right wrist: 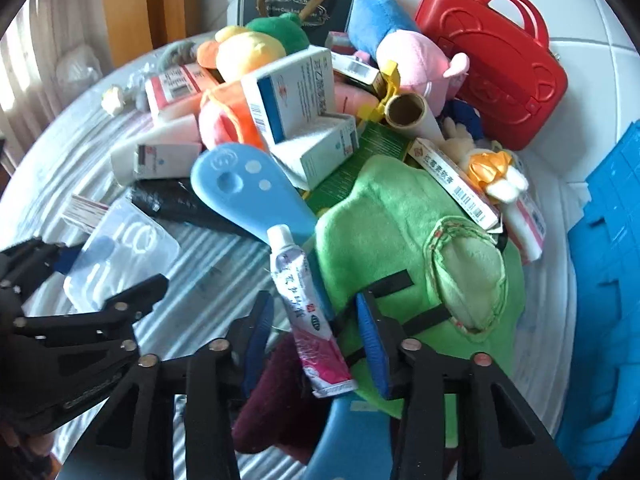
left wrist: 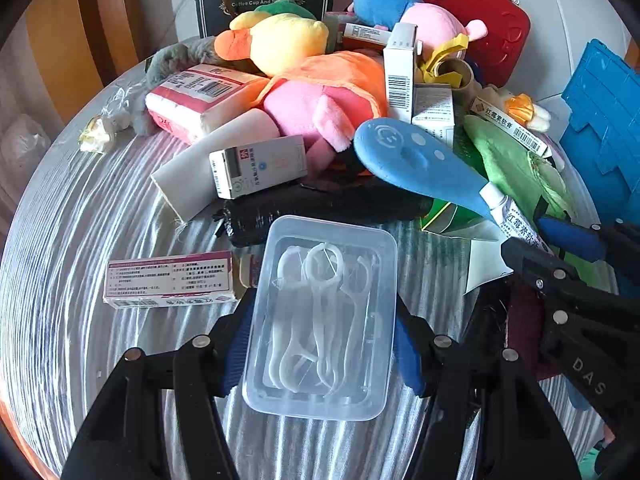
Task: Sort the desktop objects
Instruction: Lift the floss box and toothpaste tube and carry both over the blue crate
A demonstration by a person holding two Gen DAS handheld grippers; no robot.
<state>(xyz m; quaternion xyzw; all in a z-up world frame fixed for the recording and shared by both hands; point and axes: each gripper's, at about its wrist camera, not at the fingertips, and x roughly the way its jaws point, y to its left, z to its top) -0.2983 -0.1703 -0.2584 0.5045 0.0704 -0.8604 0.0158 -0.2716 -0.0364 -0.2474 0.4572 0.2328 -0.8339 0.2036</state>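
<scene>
While my left gripper (left wrist: 324,344) clamps its blue ribbed pads (left wrist: 408,360) against both long sides of the clear rectangular plastic box (left wrist: 320,320), the box sits just above the striped grey-white tablecloth (left wrist: 80,240) — inside lie white plastic floss picks (left wrist: 316,312), loosely stacked. My right gripper (right wrist: 316,344) straddles the soft white-and-pink ointment tube (right wrist: 308,312); whether the pads press on it I cannot tell. Beside the tube: a fuzzy green plush (right wrist: 400,232) and a smooth blue plastic paddle (right wrist: 240,188).
</scene>
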